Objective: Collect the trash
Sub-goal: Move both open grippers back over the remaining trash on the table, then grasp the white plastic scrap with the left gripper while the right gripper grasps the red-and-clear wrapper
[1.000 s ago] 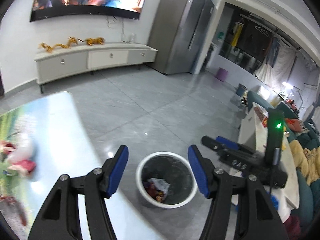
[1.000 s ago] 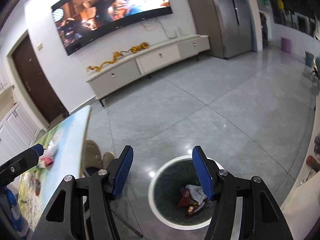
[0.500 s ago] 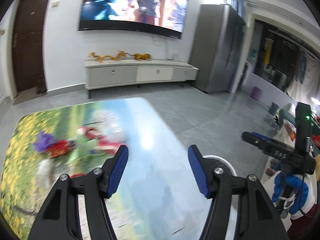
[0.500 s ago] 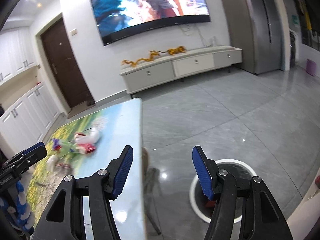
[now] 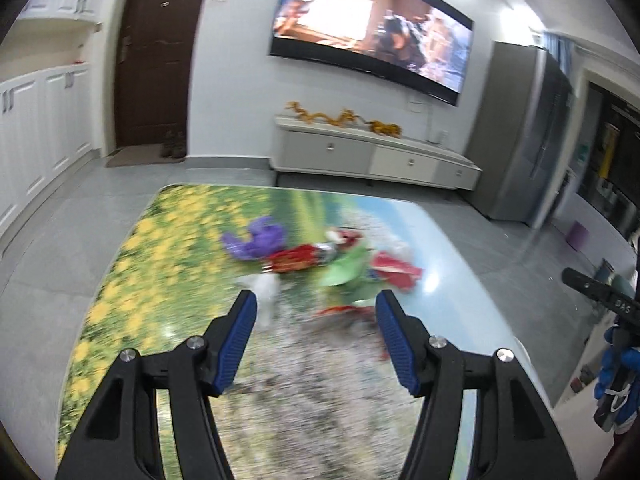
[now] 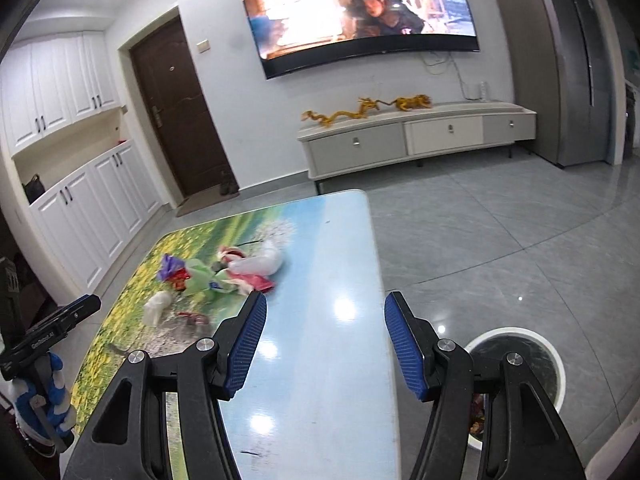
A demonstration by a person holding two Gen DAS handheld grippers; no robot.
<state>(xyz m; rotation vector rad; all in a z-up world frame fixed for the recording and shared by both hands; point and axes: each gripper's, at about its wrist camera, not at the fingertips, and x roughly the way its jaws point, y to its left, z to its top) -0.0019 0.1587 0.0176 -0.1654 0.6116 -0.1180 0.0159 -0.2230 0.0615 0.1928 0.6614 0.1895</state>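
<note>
Trash, a loose heap of red, green, purple and white crumpled wrappers [image 6: 218,276], lies mid-table ahead of my left gripper [image 5: 316,334] and right gripper [image 6: 325,340], both spread wide and holding nothing. Beneath them stretches the glossy meadow-print table [image 6: 332,264]; near right on the floor, the round white-rimmed waste bin [image 6: 558,368]; far off, the wall-mounted television [image 6: 360,12].
</note>
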